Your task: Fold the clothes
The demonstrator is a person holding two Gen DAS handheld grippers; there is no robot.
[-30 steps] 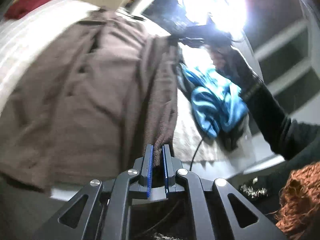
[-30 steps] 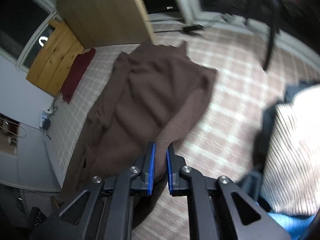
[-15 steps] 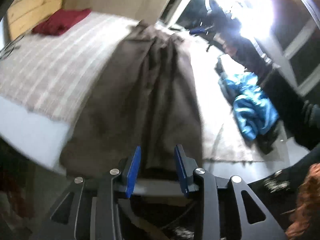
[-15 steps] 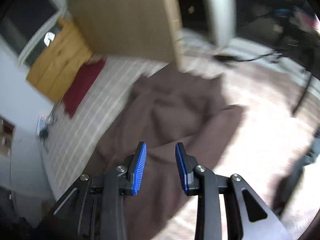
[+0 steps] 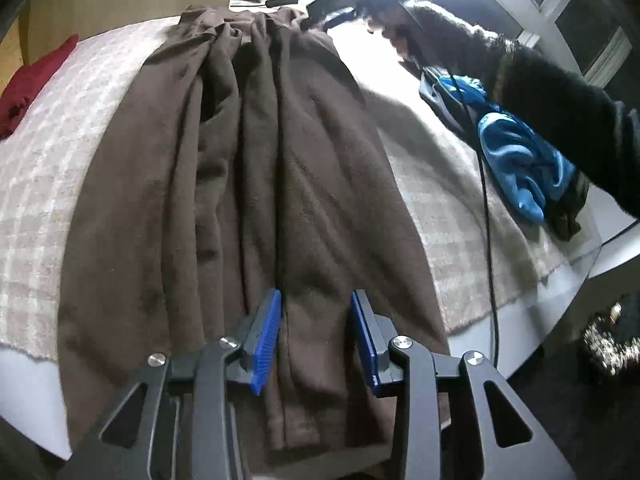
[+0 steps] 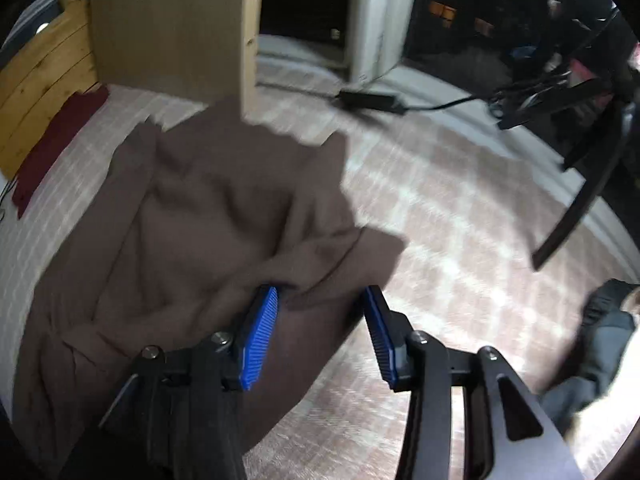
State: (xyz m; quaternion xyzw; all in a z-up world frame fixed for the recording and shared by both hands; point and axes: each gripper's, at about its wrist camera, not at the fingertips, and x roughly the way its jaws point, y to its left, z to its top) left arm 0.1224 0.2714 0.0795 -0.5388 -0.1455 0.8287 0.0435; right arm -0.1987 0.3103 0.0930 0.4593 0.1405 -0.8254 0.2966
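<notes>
Both tongs (image 5: 316, 338) (image 6: 322, 338) agape over brown garment (image 5: 248, 184), bare bedspread (image 6: 460, 216) alongside

Checked bedspread (image 5: 436, 184), wooden headboard (image 6: 36, 80), black cable (image 5: 486, 216)

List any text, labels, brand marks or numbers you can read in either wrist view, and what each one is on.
None readable in either view.
Brown garment: no tag or print showing.
Blue garment: pattern only, no lettering.
Red cloth: plain.
Left gripper and right gripper, both open: no markings.
The right wrist view is motion-blurred, so anything small there is lost.
</notes>
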